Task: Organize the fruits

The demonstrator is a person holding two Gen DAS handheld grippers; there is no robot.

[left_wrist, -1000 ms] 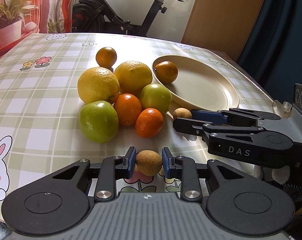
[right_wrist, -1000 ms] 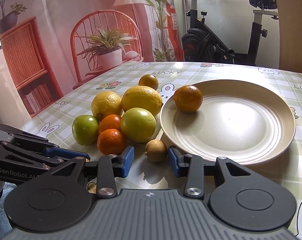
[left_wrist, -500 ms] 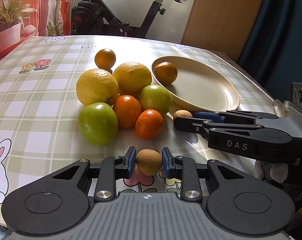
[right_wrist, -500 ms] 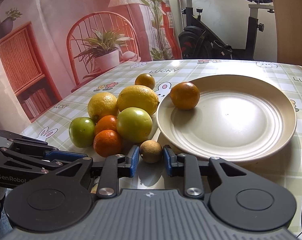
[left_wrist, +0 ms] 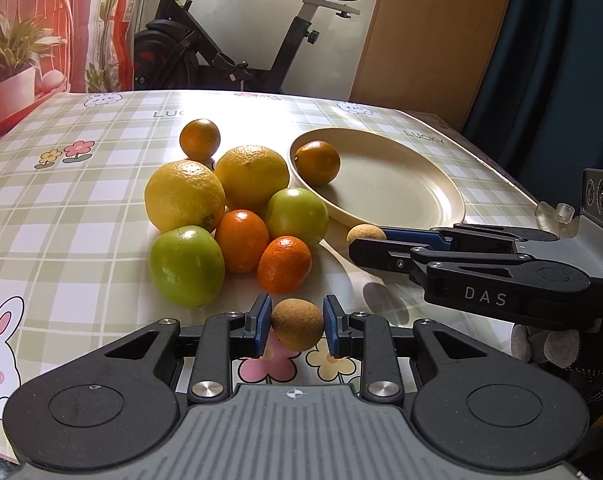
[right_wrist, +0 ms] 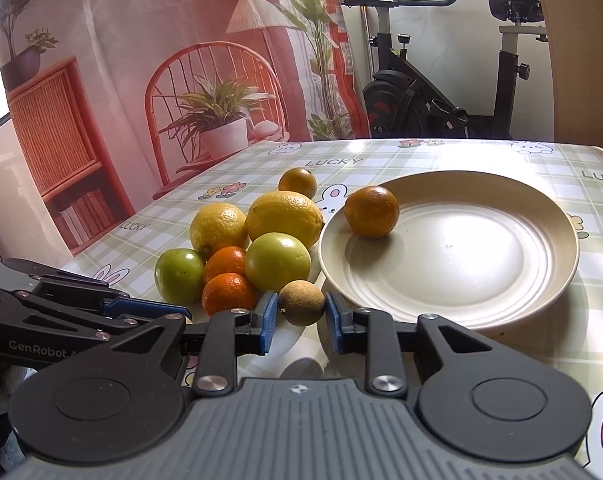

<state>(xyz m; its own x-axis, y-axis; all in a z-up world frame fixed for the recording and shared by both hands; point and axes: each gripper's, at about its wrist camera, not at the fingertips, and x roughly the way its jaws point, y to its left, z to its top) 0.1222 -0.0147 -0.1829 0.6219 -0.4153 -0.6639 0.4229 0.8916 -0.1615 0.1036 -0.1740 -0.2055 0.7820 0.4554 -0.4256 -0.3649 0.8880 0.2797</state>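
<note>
Both claws, left claw (left_wrist: pixel 297 327) and right claw (right_wrist: pixel 301 312), each pinch a small brown fruit at lower centre of frame, presumably bound for the plate (right_wrist: pixel 501 304).

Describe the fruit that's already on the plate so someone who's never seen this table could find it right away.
Find the cream plate on the checked tablecloth. One dark orange fruit sits alone on its rim side nearest the fruit pile. Every other fruit lies off the plate.

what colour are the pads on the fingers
Blue pads on black fingers, clearest in the left wrist view beside the small round brown fruit.
</note>
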